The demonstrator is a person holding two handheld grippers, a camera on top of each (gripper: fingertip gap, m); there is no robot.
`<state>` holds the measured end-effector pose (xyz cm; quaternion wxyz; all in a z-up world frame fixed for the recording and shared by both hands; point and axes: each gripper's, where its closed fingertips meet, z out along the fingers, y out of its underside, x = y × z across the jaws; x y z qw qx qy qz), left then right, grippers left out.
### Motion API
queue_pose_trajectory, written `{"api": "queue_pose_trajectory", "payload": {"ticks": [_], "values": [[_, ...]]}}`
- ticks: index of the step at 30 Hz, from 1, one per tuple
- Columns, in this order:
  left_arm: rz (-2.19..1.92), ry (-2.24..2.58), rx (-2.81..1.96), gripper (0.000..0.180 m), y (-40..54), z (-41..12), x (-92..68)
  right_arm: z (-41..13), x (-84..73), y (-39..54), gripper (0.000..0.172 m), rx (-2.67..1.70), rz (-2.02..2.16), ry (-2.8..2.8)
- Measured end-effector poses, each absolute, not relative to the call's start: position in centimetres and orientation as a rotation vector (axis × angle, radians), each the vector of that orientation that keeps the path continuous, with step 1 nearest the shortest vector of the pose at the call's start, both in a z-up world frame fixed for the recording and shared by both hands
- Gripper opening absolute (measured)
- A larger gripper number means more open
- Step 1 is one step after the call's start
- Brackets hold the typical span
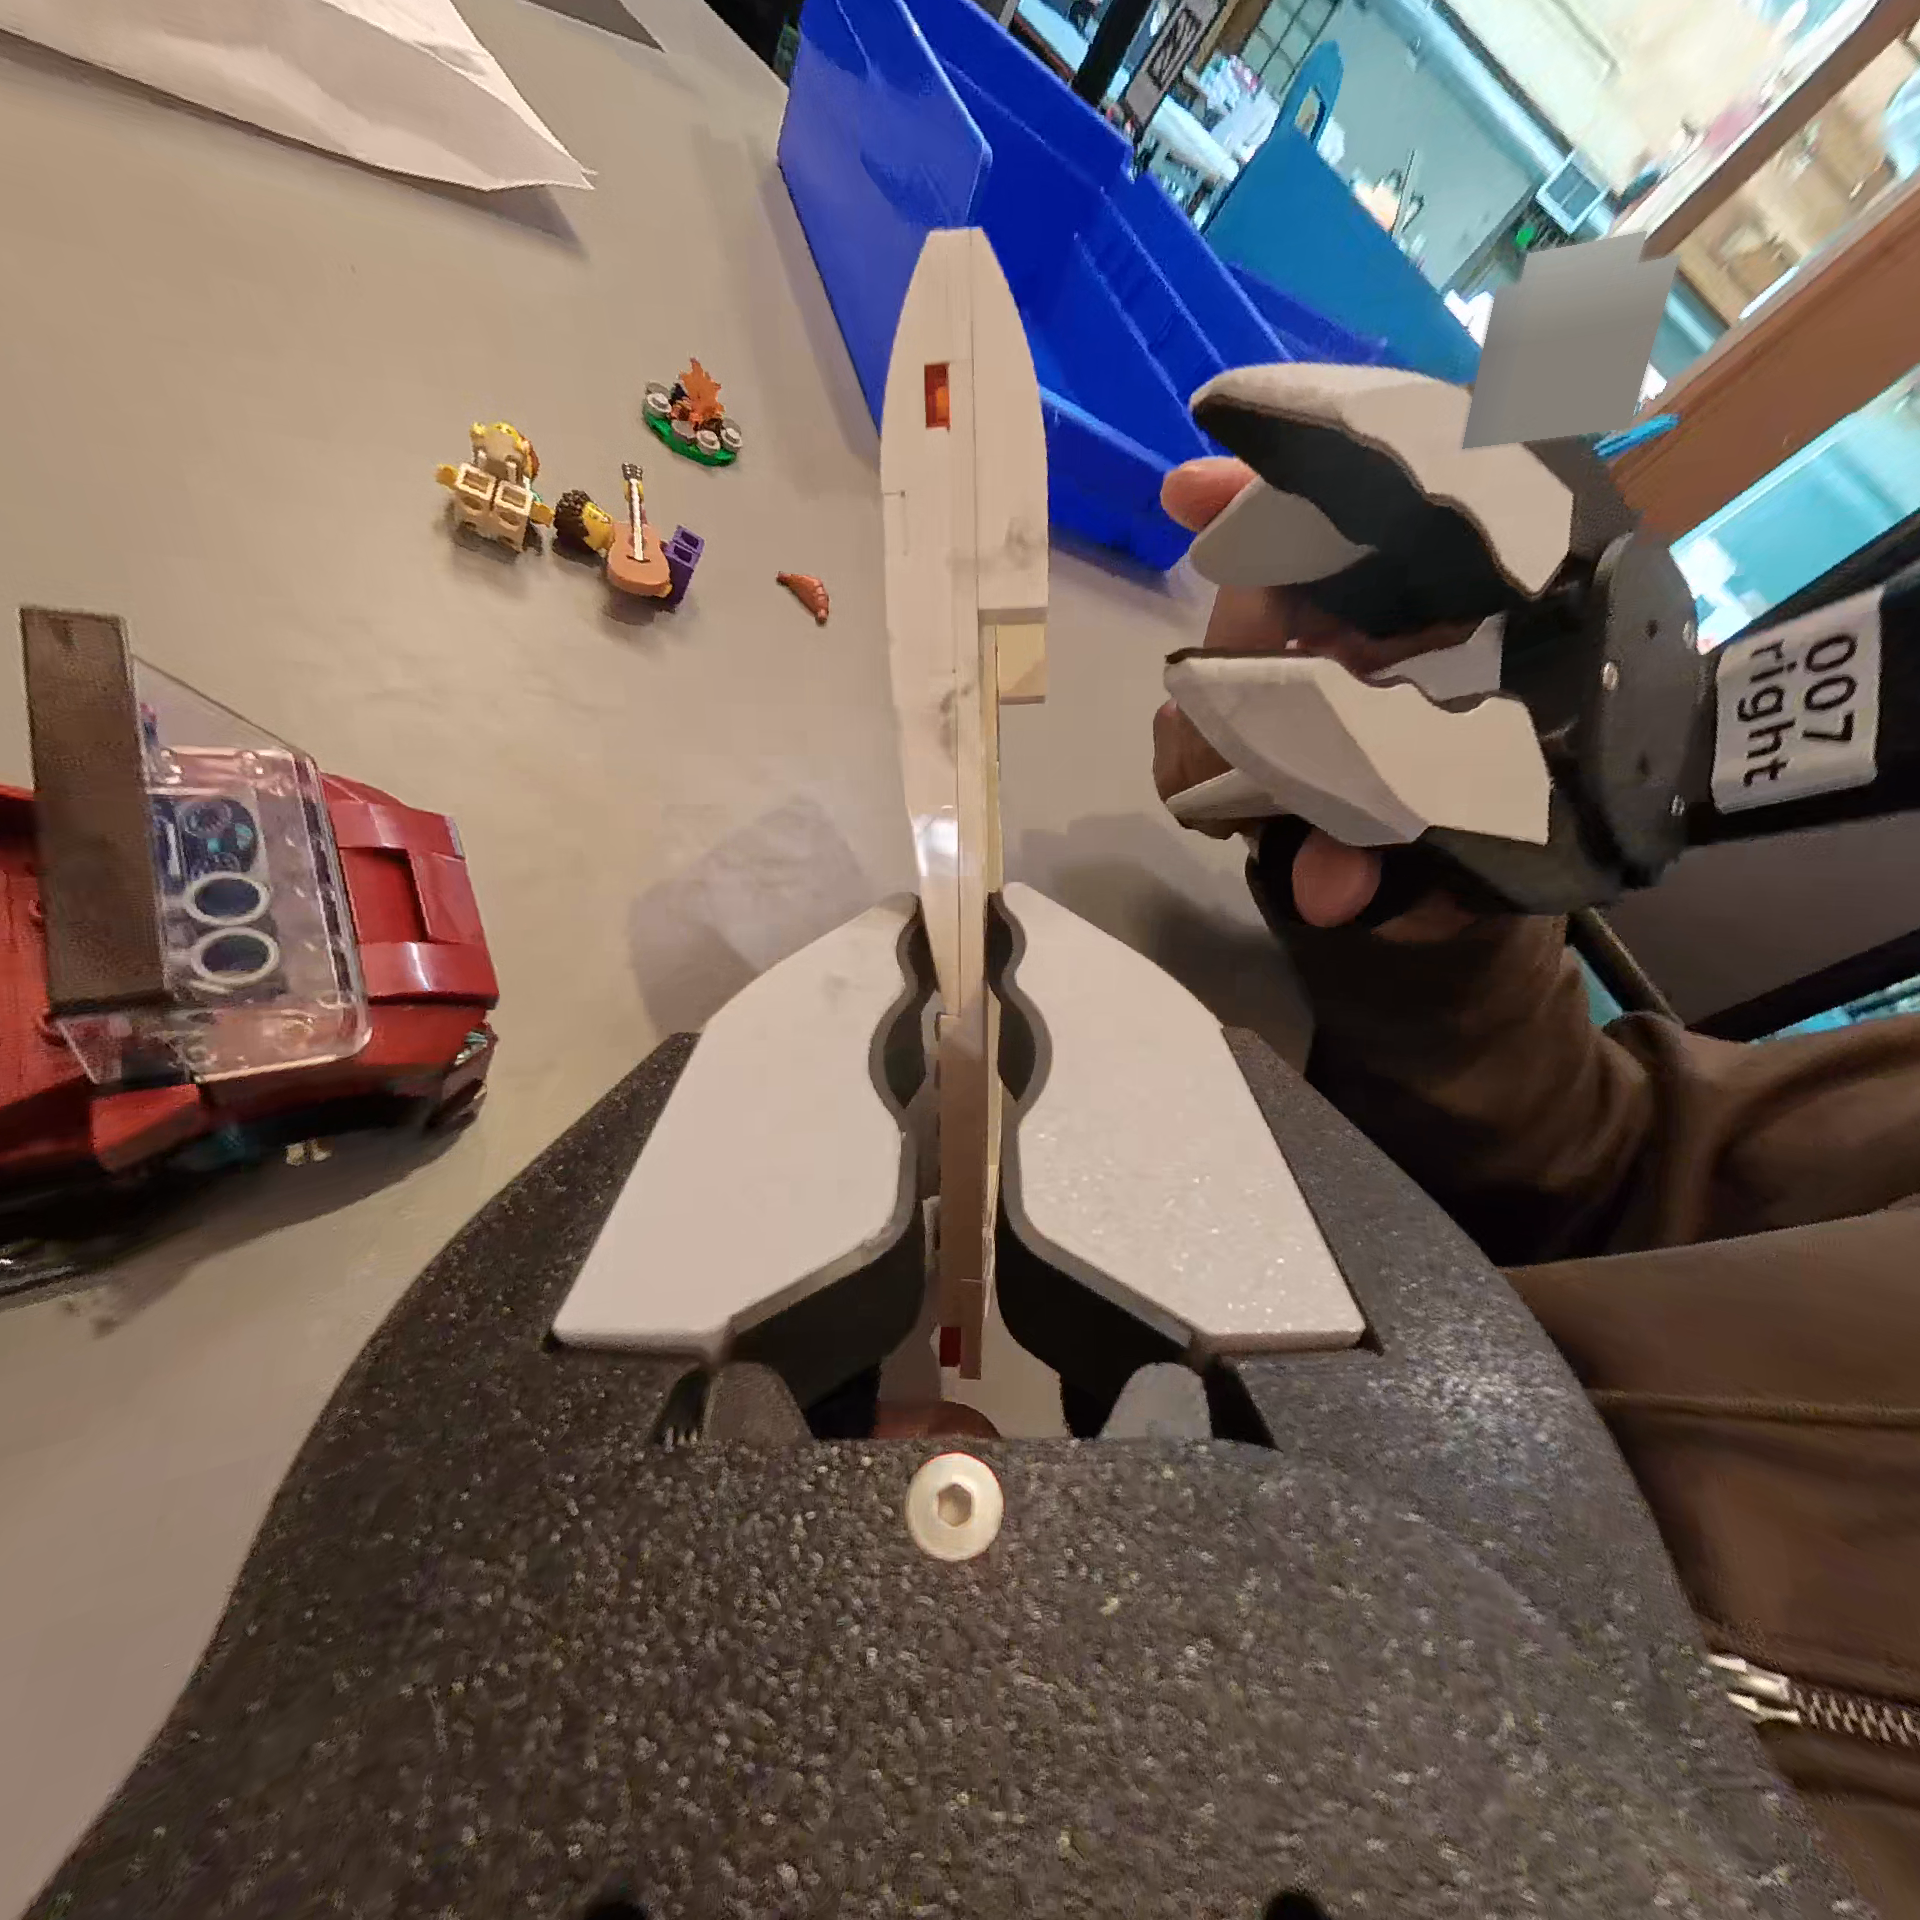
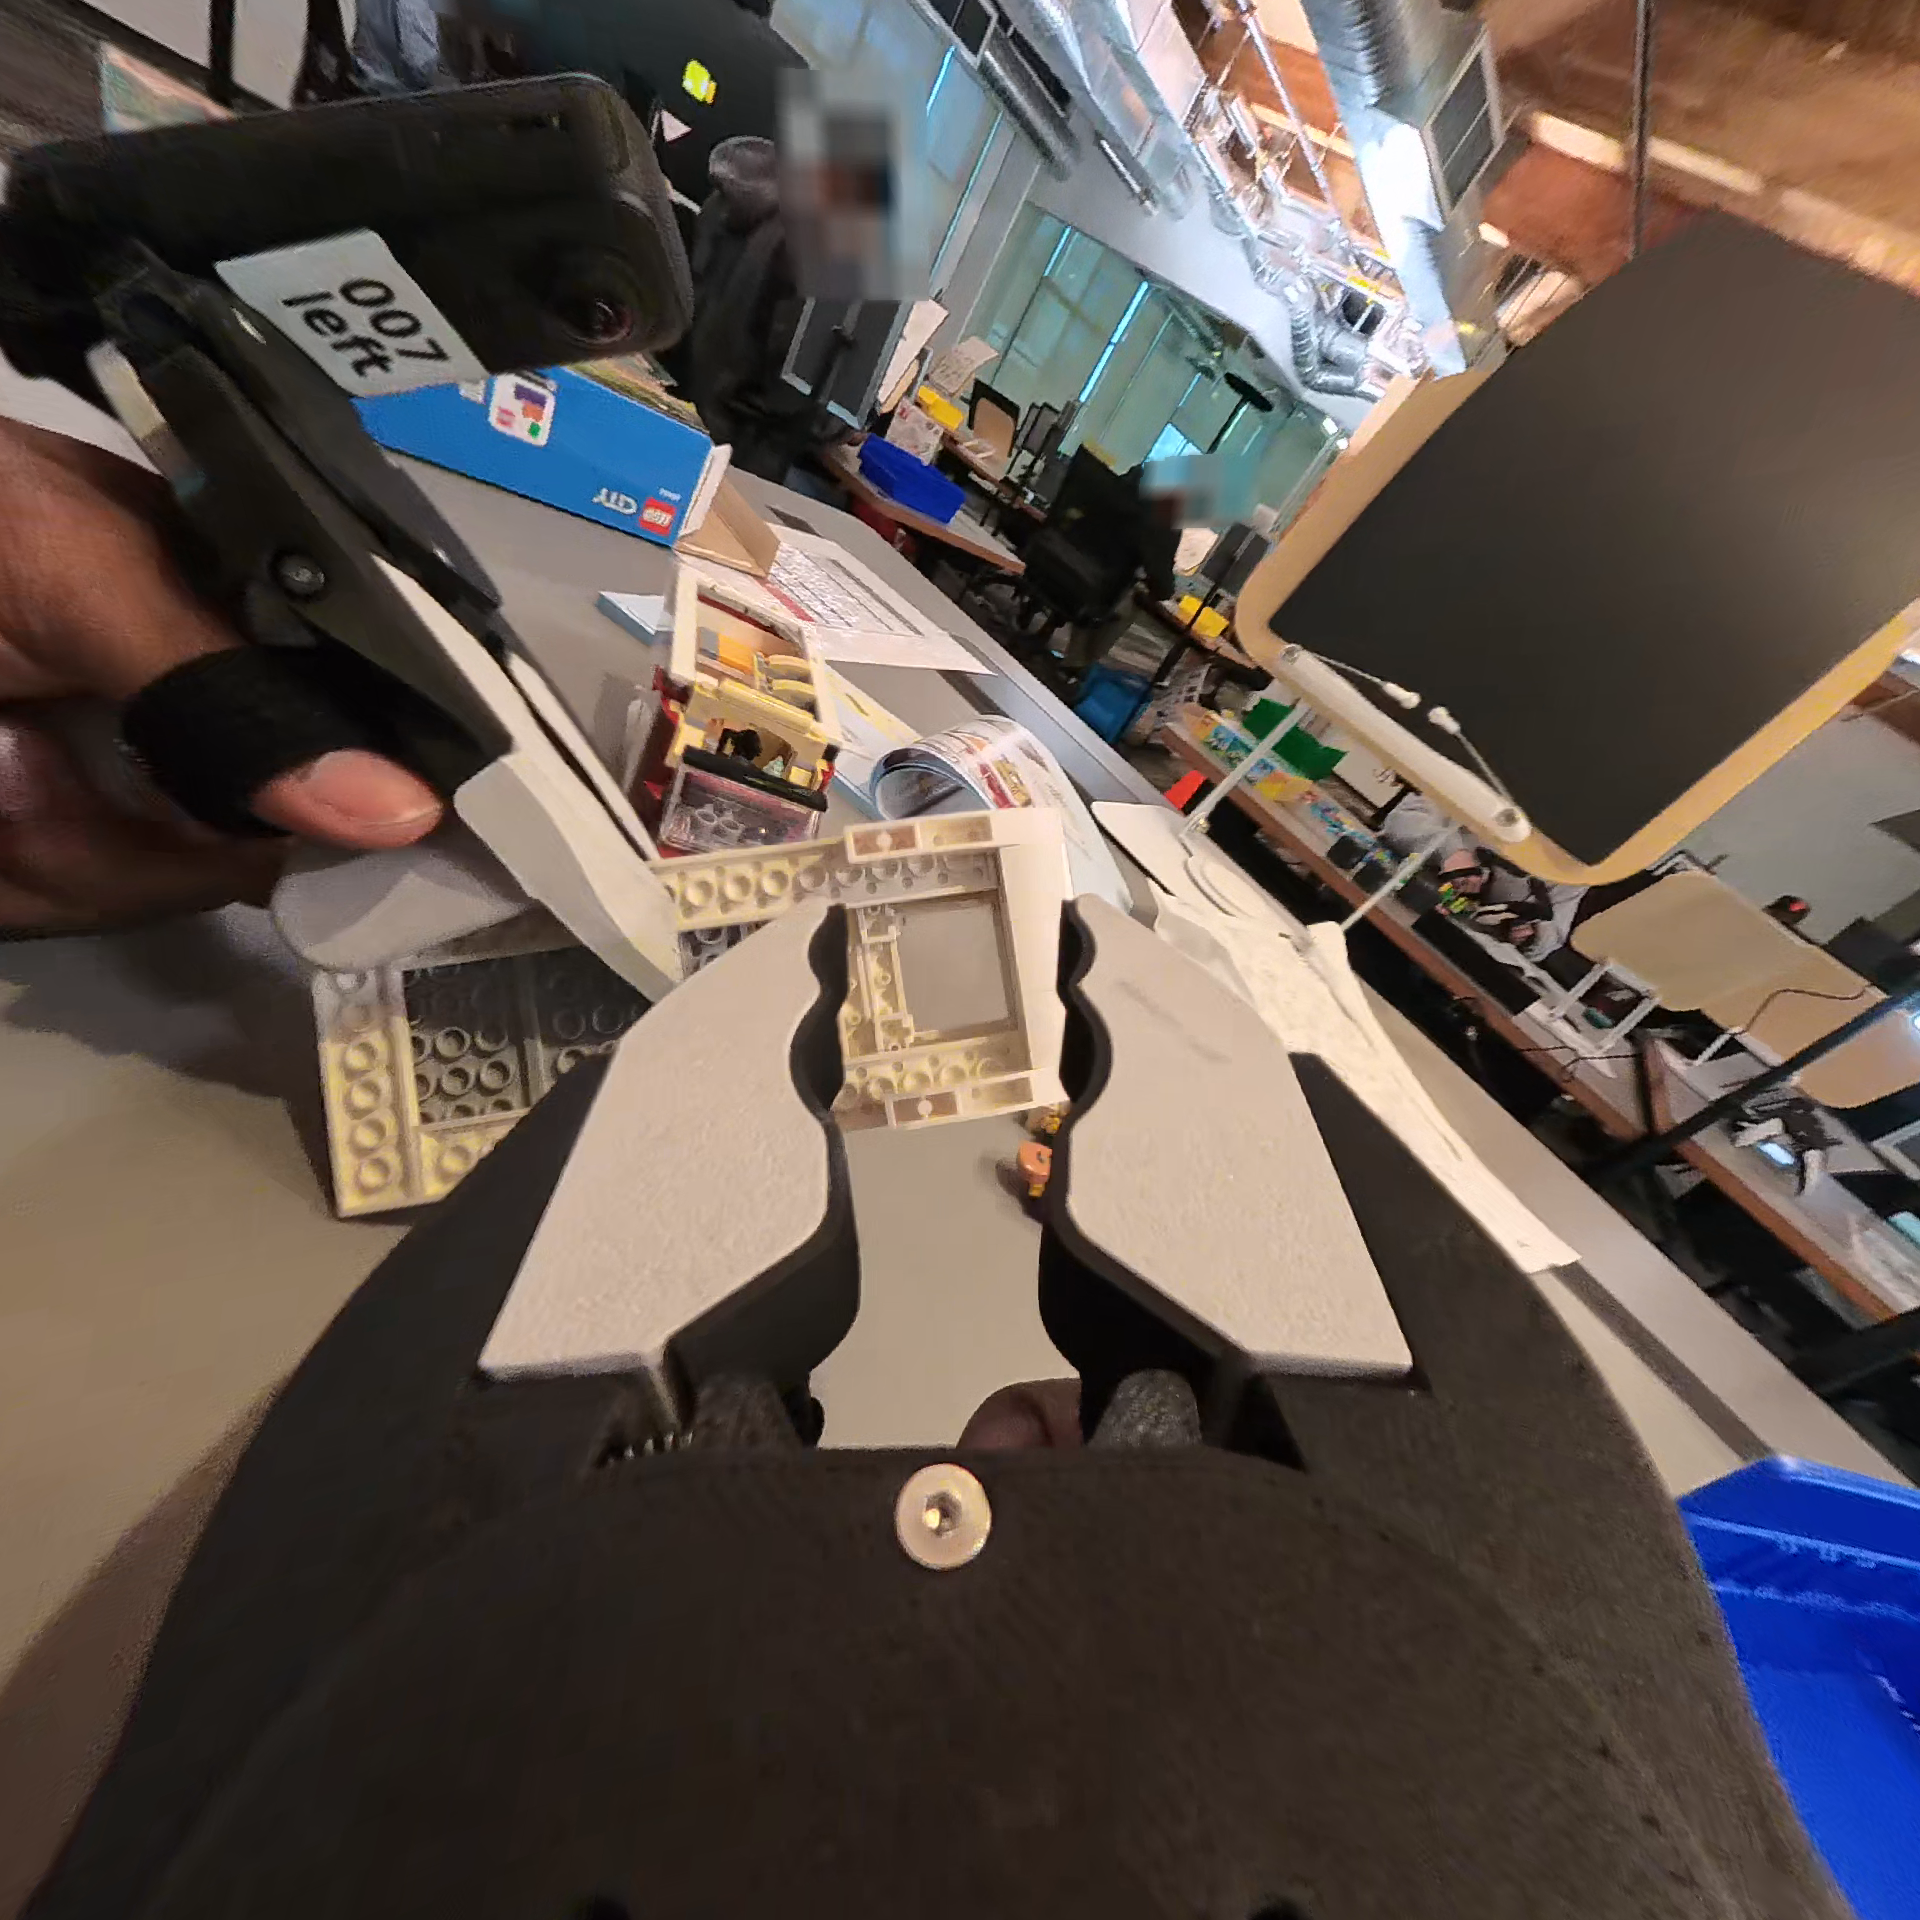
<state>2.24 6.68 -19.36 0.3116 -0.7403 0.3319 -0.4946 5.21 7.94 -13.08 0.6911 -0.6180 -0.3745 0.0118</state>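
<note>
White brick-built panel (image 1: 961,582): flat toy-brick assembly, white and cream, seen edge-on in the left wrist view, standing up from between the fingers of the left gripper (image 1: 961,914), above the grey table (image 1: 312,364). Both pads press on its lower end; jaws nearly closed on it. From the right wrist view the same panel (image 2: 914,883) shows its studded underside with a square opening.

Items, left to right, left wrist view:
- Red brick car (image 1: 395,935), clear windscreen piece on top, at the left edge of the table.
- White paper sheet (image 1: 364,94), far left corner.
- 2 toy figures (image 1: 540,509) lying on the table, 1 with a guitar; a small campfire model (image 1: 694,416) just beyond; a small brown piece (image 1: 805,592) near the panel.
- Blue bin (image 1: 1039,312), behind the panel.
- Right gripper (image 1: 1184,613), held in a hand (image 1: 1299,810), beside the panel and apart from it; jaws spread, nothing between them.

Right wrist view: right gripper (image 2: 945,997) open, panel visible beyond its fingertips, not gripped. Blue box (image 2: 582,447) and an open booklet (image 2: 977,769) lie farther back.
</note>
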Motion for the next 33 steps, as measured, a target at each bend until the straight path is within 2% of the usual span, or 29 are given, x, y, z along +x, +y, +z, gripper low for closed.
{"api": "queue_pose_trajectory", "payload": {"ticks": [8,13,19,24,27,30,33], "values": [[-1.229,0.745,-1.753,0.009,7.7,-16.8,1.9,-13.5,4.3,8.4,0.030,-1.431,0.043,-0.740],[-1.017,0.738,-1.627,0.009,8.7,-15.4,0.9,-13.0,5.7,8.8,0.023,-1.473,0.092,-0.589],[-0.779,0.879,-1.457,0.009,8.2,-14.6,0.5,-13.5,6.0,9.1,0.028,-1.595,0.504,-0.435],[-0.742,0.950,-1.391,0.009,7.3,-14.6,0.8,-12.7,5.9,8.6,0.030,-1.574,0.856,-0.331],[-0.738,0.984,-1.364,0.009,6.9,-14.6,1.0,-12.8,6.0,8.7,0.028,-1.587,0.869,-0.316],[-0.742,1.002,-1.370,0.009,6.8,-14.8,1.1,-13.2,6.1,8.8,0.015,-1.608,0.816,-0.331],[-0.728,1.043,-1.414,0.009,7.0,-15.5,1.1,-13.8,6.2,8.9,0.014,-1.638,0.788,-0.352]]}}
